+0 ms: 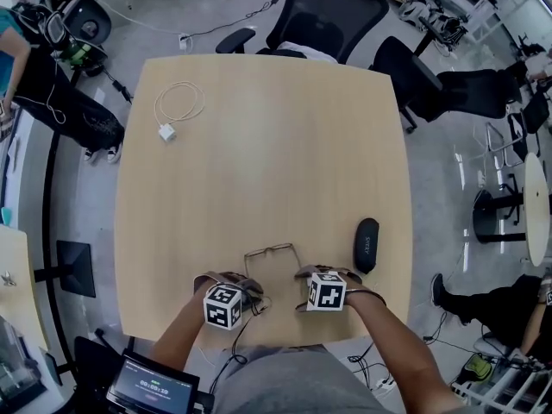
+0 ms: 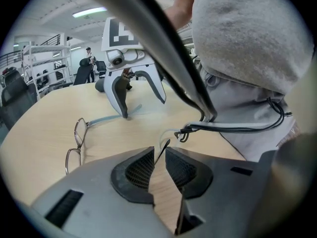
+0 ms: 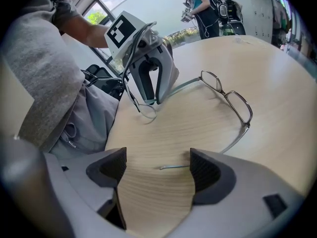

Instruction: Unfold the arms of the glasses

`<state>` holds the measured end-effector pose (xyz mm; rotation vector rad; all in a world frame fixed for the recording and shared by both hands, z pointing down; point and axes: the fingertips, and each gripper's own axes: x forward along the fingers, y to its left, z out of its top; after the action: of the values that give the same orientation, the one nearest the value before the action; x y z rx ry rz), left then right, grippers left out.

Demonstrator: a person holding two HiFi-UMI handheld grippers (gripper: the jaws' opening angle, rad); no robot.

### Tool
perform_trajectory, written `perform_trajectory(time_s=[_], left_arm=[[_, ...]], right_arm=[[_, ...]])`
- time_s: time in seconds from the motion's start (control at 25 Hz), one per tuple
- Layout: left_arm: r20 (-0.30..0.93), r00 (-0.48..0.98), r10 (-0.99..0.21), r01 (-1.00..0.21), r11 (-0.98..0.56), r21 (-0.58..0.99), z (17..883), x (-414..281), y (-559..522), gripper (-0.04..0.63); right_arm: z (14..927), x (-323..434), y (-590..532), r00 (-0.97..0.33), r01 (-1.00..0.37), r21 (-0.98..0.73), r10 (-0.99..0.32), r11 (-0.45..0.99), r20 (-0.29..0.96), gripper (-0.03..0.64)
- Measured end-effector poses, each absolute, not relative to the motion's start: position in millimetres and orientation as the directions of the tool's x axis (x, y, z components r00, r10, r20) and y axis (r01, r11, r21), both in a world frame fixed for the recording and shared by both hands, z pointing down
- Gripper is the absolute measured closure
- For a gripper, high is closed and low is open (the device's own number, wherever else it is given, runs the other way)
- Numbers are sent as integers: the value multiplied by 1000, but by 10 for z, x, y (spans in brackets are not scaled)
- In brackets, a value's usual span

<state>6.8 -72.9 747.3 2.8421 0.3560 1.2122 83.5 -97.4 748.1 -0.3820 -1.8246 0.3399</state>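
The glasses lie on the table close to its near edge, about midway along it. The lens front faces the far edge and both arms stand open, pointing back toward the person. The left gripper and the right gripper are at that same near edge, one at the end of each arm, both angled down at the tabletop.

The left gripper's jaws stand a narrow gap apart. The thin dark tip of the left-hand arm pokes up into that gap, but the gap is wider than the tip and the pads do not clamp it. Seen from the right gripper view, this arm runs straight from the frame's hinge into the left gripper's jaws.

The right gripper's jaws are wide apart. The pale tip of the right-hand arm lies flat on the wood between them — it comes in from beside one pad and stops well short of the other. Neither tool is closed on anything.

A black glasses case lies near the table's right edge, just beyond the right gripper and apart from the glasses. A coiled white cable with its plug lies toward the far left corner, well away from everything else. A black office chair stands at the far edge, and the person's grey shirt hangs over the near one.
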Motion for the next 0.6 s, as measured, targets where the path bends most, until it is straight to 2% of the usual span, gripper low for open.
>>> perform_trajectory(time_s=[0.12, 0.28, 0.44, 0.6], left_arm=[[633, 745, 210, 156, -978, 140, 7316, 106, -730, 541], [591, 789, 167, 92, -984, 155, 7202, 104, -751, 537], [514, 846, 141, 19, -972, 234, 7122, 57, -807, 520], [517, 840, 163, -5, -952, 308, 7283, -39, -758, 489]], right_arm=[[7542, 816, -946, -263, 66, -416, 418, 907, 870, 216], [7551, 805, -915, -296, 18, -424, 410, 906, 863, 216], [7503, 771, -932, -339, -25, -437, 403, 899, 850, 216], [7468, 756, -936, -402, -84, -492, 422, 867, 812, 216]])
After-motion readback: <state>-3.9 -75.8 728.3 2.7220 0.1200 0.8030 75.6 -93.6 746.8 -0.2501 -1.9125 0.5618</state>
